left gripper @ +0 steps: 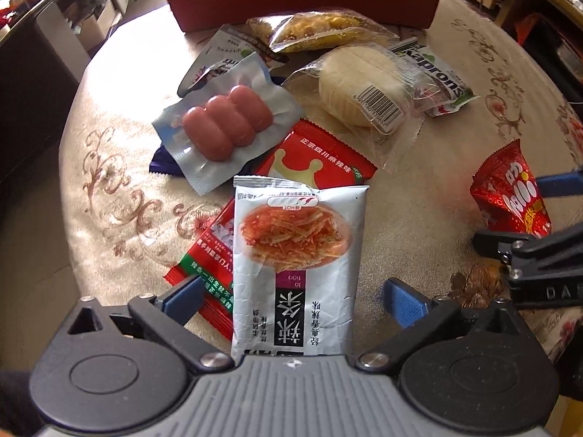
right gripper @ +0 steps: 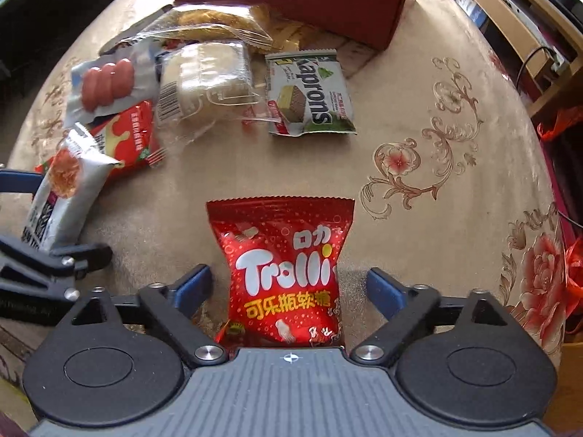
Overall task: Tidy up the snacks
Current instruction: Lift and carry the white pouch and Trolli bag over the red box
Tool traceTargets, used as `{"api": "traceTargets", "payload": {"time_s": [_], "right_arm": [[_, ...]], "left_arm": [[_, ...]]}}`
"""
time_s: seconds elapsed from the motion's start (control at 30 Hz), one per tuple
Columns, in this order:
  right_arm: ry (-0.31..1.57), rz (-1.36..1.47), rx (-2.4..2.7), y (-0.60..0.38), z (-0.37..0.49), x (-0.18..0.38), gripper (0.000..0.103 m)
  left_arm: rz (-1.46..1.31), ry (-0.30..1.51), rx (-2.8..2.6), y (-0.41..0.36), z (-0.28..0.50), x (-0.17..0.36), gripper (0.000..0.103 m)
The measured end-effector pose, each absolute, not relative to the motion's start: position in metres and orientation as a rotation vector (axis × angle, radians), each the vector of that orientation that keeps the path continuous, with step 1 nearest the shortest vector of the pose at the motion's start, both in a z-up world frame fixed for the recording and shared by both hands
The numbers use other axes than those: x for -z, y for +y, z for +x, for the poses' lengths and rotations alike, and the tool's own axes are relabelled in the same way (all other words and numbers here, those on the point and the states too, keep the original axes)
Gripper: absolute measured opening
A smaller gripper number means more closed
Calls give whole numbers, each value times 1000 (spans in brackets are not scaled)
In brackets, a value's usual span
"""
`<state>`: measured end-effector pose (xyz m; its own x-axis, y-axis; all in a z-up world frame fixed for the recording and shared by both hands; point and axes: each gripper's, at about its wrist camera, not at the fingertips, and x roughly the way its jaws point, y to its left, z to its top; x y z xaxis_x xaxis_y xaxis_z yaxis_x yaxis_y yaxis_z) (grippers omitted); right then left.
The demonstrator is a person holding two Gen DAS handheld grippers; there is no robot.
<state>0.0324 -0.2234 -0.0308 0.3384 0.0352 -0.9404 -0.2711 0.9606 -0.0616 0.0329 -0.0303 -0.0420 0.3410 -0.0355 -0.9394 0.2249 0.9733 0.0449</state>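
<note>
The red candy bag [right gripper: 282, 276] at lower centre reads "Trolli". The green-and-white wafer packet [right gripper: 309, 94] in the upper middle reads "Kaprons". The silver packet [left gripper: 297, 269] reads "HOT", upside down.

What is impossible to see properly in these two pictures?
- Inside the red box: both views, cut by the top edge, screened by its wall.
- Lower end of the silver packet: left wrist view, behind the left gripper.
- Bottom of the Trolli bag: right wrist view, behind the right gripper.
- The dark blue packet: left wrist view, mostly under the sausage pack.
</note>
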Motion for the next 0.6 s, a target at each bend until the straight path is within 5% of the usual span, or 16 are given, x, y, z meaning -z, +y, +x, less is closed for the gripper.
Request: {"api": "traceTargets", "payload": {"time_s": [0.07,0.13,0.2,0.6], "right_arm": [[1194,-233,-227,-222,29,27,63],[1193,-207,-239,-222,26,23,59],[1184,-222,-233,-218,22,21,58],[1061,-237,-209,-202,4,-7,57]], "left_arm": [[171,1219,168,-31,32,39,91],[170,1210,165,-31,29,32,65],[175,1196,154,-29,26,28,51],[107,1160,174,-11,15,19,42]]}}
